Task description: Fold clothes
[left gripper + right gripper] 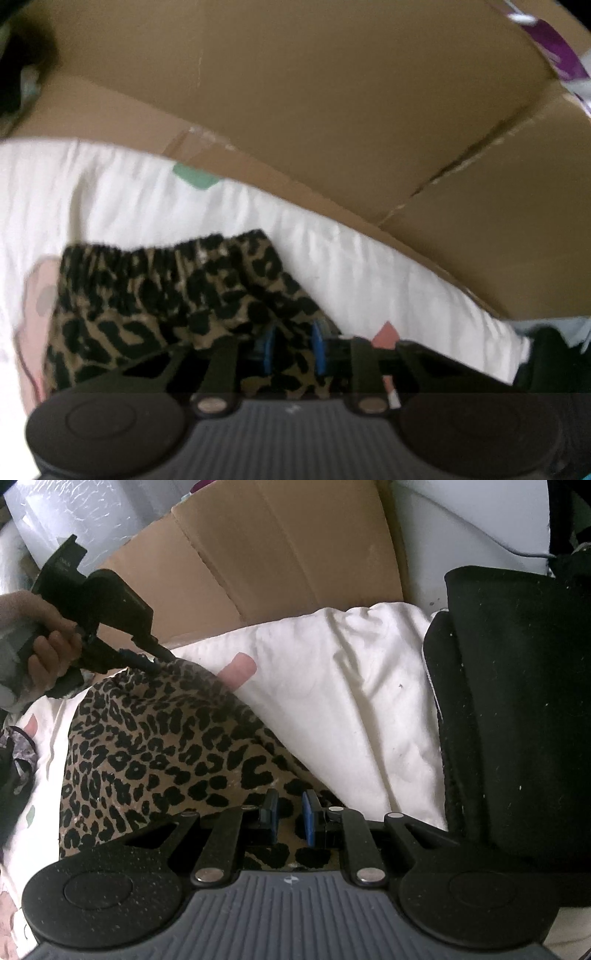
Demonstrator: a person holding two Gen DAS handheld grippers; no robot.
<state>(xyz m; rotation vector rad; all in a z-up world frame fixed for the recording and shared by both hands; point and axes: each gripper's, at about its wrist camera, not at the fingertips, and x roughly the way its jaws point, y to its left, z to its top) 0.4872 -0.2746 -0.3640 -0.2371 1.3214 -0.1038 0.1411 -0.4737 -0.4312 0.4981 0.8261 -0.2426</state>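
A leopard-print garment [166, 295] with a gathered elastic waistband lies on white bedding [110, 192]. My left gripper [295, 345] is shut on a raised fold of its near edge, with cloth bunched between the blue pads [318, 345]. In the right wrist view the garment [166, 746] stretches from my right gripper [290, 810] up to the left gripper [147, 661], which a hand [48, 650] holds at the far corner. The right gripper's blue pads [308, 814] stand close together, pinching the near edge of the cloth.
A flattened brown cardboard box [332, 110] stands behind the bedding [332, 686]; the right wrist view shows that box [258, 554] too. A thick black fabric object [517, 701] fills the right side. Clear plastic [66, 513] sits at the back left. Dark patterned cloth [18, 757] lies at the left edge.
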